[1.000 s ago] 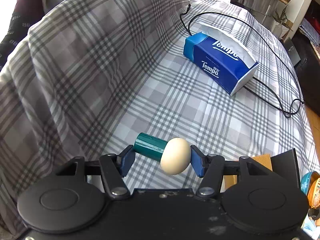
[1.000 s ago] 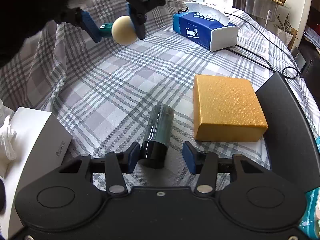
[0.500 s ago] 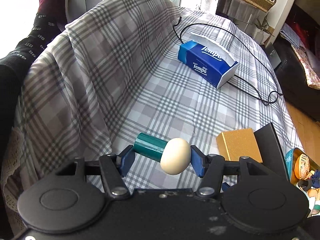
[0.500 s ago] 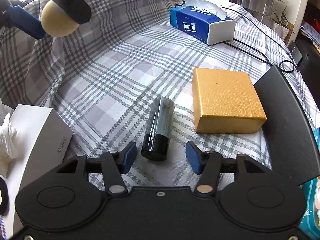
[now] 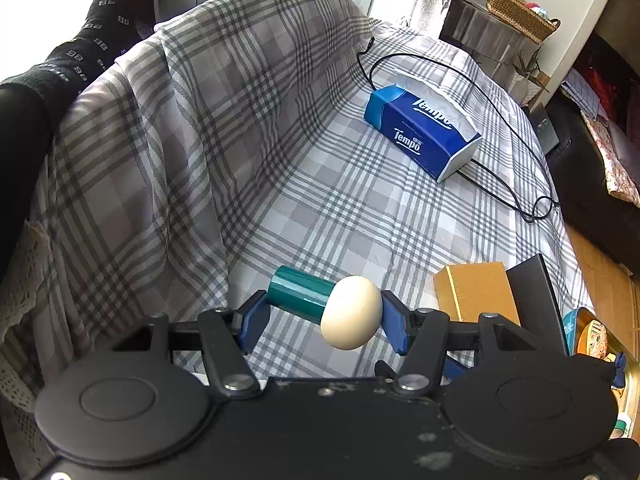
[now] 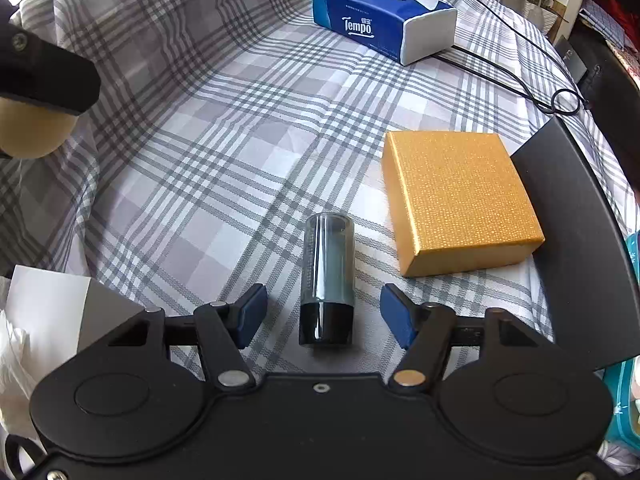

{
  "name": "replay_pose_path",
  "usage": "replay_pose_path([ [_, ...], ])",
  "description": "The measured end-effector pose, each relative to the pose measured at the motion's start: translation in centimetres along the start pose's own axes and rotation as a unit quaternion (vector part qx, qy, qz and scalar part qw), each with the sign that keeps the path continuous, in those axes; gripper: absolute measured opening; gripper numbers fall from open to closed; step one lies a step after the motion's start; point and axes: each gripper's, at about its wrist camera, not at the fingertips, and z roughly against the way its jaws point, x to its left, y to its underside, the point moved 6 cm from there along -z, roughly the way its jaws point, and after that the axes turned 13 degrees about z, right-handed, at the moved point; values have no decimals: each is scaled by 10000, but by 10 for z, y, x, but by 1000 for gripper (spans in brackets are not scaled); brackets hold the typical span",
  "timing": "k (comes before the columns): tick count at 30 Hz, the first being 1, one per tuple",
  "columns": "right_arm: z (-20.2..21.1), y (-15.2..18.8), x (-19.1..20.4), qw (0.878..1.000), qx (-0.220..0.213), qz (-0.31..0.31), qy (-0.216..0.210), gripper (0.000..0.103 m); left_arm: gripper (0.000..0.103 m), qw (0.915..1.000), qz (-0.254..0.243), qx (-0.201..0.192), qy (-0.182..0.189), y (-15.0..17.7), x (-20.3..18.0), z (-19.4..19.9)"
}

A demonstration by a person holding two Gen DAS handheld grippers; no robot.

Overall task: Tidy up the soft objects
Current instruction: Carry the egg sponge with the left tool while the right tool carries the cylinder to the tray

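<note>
Left wrist view: the left gripper (image 5: 324, 312) is clenched on a green tube with a cream egg-shaped head (image 5: 328, 306), held lengthwise between the two blue pads, above the plaid cloth (image 5: 280, 152).
Right wrist view: the right gripper (image 6: 324, 314) stands released; its jaws have just been opening, and the dark glossy cap (image 6: 328, 280) lies between them on the cloth, with a gap on each side.
Place of the held thing: in the air at the left side of the scene, well apart from the gold box (image 6: 456, 200) and from the blue tissue pack (image 6: 380, 20).
How the head will handle: it looks like a soft sponge, light and easy to dent, so strong pressure on it is not good, I think.
How the tube will handle: it looks stiff and smooth, perhaps slippery.
Where to hold: the present end-to-end grip presses on the soft head; a hold across the stiff green body seems safer.
How the cap will handle: hard, shiny and round, so it may roll; best to take it across its sides near the middle.
Other things: a black cable (image 5: 500, 200) runs behind the tissue pack, and a white box (image 6: 52, 308) lies at the near left.
</note>
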Motion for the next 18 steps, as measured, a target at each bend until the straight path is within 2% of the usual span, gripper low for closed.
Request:
replay_pose_path([
  [1, 0, -1, 0, 10000, 29, -17, 69, 56, 56, 10000, 4, -8, 4, 0, 0, 1],
  [3, 2, -2, 1, 10000, 0, -48, 54, 36, 56, 10000, -4, -23, -16, 0, 1, 1],
  [4, 4, -2, 1, 10000, -1, -76, 44, 29, 56, 10000, -8, -25, -34, 0, 1, 0],
  [13, 41, 17, -10, 9975, -182, -518, -435, 30, 56, 9996, -209, -45, -197, 4, -4, -4],
  [18, 77, 37, -38, 9933, -396, -980, -472, 30, 56, 9986, -475, 22, -222, 11, -16, -6],
])
